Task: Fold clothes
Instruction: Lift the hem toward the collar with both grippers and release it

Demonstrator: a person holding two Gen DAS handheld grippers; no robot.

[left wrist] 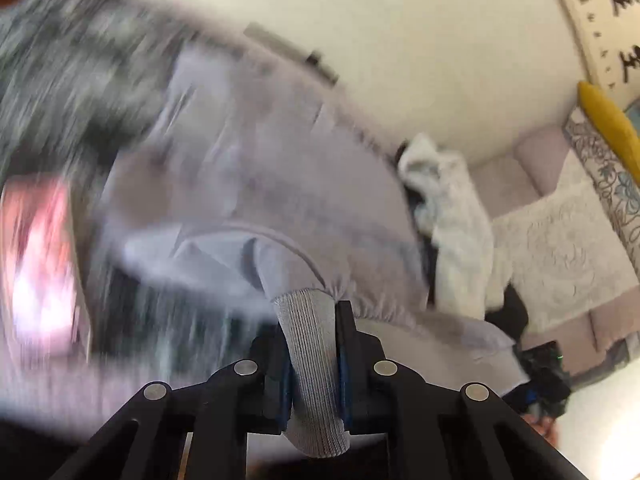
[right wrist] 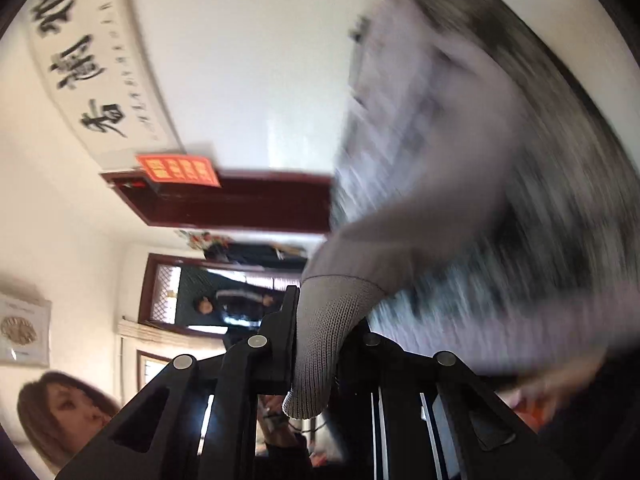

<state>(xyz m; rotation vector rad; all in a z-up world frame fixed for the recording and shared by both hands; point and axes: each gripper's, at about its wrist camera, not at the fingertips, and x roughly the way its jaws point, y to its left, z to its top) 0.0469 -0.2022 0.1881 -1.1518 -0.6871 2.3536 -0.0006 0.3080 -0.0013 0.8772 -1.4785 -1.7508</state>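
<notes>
Your left gripper [left wrist: 313, 364] is clamping one ribbed cuff [left wrist: 310, 360] of the grey sweater [left wrist: 256, 168], which is hanging blurred above and ahead of it, in front of the pale wall. To its right, a white garment [left wrist: 452, 224] is lying on the sofa [left wrist: 560, 240]. Your right gripper [right wrist: 320, 348] is pinching the other ribbed cuff [right wrist: 324, 340], with the sweater's body streaming up and right, while a dark red door frame [right wrist: 240, 204] is showing at left.
</notes>
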